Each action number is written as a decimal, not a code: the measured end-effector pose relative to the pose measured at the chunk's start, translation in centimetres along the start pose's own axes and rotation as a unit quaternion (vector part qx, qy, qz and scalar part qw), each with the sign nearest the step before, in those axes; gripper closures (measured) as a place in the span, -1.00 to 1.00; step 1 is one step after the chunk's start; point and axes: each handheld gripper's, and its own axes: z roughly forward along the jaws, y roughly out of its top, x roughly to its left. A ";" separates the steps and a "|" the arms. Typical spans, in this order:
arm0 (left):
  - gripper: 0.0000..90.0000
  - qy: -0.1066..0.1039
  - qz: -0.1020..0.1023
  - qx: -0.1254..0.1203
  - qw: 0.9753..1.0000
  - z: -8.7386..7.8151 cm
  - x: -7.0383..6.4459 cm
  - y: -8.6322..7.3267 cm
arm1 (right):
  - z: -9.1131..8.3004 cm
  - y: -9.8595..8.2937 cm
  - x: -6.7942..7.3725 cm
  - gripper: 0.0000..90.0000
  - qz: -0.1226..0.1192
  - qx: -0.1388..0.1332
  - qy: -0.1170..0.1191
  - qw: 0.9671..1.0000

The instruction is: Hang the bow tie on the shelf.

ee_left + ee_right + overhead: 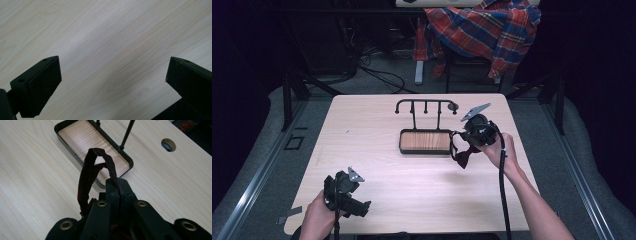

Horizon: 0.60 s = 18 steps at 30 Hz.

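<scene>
A dark red bow tie (pixel 462 156) on a strap (pixel 86 175) hangs from my right gripper (pixel 118 182), whose jaws are shut on the strap. The loop of the strap stands up in front of the jaws and the bow dangles below. This gripper (pixel 463 138) hovers just right of a black stand with a wooden tray base (pixel 425 141) and a hook bar (pixel 425 102) on two posts. My left gripper (pixel 362 206) rests low at the table's front left, open, with bare wood between its jaws (pixel 112 77).
The tray (pixel 82 137) lies ahead and to the left in the right gripper view, and a round hole (pixel 168 144) in the tabletop sits to the right. A plaid shirt (pixel 484 27) drapes over a chair beyond the table. Cables lie on the floor behind.
</scene>
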 end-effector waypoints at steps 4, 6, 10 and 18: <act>-1.00 0.000 0.000 0.000 1.000 0.0 0.0 0.0 | 0.1 0.5 -0.1 0.98 0.001 -0.005 0.000 1.000; -1.00 0.001 -0.001 -0.004 1.000 -0.1 -0.1 0.0 | 0.1 0.7 0.0 0.98 -0.001 -0.006 -0.001 1.000; -1.00 -0.001 -0.001 -0.001 1.000 -0.1 -0.1 0.0 | -0.3 1.2 0.4 0.98 -0.001 -0.016 0.000 1.000; -1.00 0.001 0.000 -0.001 1.000 0.0 0.0 0.0 | -0.8 1.7 0.4 0.98 -0.004 -0.023 0.002 1.000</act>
